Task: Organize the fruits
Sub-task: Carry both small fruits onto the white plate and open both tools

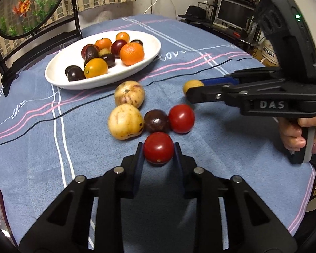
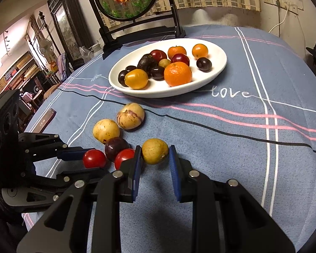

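Both hands are at the picking-up step, each with a fruit already caught. The left gripper (image 1: 158, 147) is clenched on a red tomato (image 1: 158, 147) at the near end of the cluster on the blue tablecloth (image 1: 221, 151). The right gripper (image 2: 154, 154) grasps a small yellow fruit (image 2: 155, 151), its blue pads pressed to both sides. The white plate (image 2: 219, 67) lies farther back on the table, already holding oranges, dark plums and a yellow tomato.

Judging by the task, the next move calls for lifting each fruit clear and carrying it over the plate's rim. The left lift needs care, since the held tomato touches a dark plum (image 1: 155, 120), which in turn touches a second red tomato (image 1: 181, 118) and a pale yellow fruit (image 1: 125, 121); a sideways drag could set them rolling.

The left wrist view shows the hand (image 1: 299, 132) squeezing the right gripper's trigger, and a monitor at the back. The right wrist view shows a phone (image 2: 46, 119) on the cloth and the room beyond, and shows the yellow fruit whole, which the other view half hides behind a finger.
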Demonstrator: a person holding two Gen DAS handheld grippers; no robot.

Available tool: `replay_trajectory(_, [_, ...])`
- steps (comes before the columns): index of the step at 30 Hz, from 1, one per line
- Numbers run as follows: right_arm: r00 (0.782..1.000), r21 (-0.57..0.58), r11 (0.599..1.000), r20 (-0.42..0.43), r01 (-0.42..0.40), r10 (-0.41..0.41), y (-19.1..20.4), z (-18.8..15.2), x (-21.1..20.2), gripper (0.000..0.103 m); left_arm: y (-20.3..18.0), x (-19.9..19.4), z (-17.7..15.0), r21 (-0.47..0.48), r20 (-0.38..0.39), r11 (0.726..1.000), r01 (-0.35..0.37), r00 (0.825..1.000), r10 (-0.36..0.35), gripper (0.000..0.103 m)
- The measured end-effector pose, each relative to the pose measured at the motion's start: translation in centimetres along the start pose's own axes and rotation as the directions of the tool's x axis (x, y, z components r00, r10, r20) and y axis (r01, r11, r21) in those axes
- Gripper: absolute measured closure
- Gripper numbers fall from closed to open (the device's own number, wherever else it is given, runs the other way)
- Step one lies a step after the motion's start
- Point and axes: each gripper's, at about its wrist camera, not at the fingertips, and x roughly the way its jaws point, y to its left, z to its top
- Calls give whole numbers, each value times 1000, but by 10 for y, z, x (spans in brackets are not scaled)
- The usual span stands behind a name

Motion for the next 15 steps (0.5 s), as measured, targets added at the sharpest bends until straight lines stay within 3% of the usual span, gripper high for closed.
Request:
replay_trajectory(7, [998, 6, 1000, 61, -23, 23, 1, 7, -6, 77, 6, -23, 10, -28, 90, 999, 18, 996, -15, 75])
replay_trajectory(11, [990, 75, 996, 138, -45, 35, -5, 27, -9, 77, 42, -39, 34, -182, 172, 982, 50, 985, -18, 75])
replay_trajectory(15, [971, 69, 997, 238, 25, -40, -3, 55, -1, 77, 79, -35, 69, -304, 220, 953, -20, 971, 90, 75])
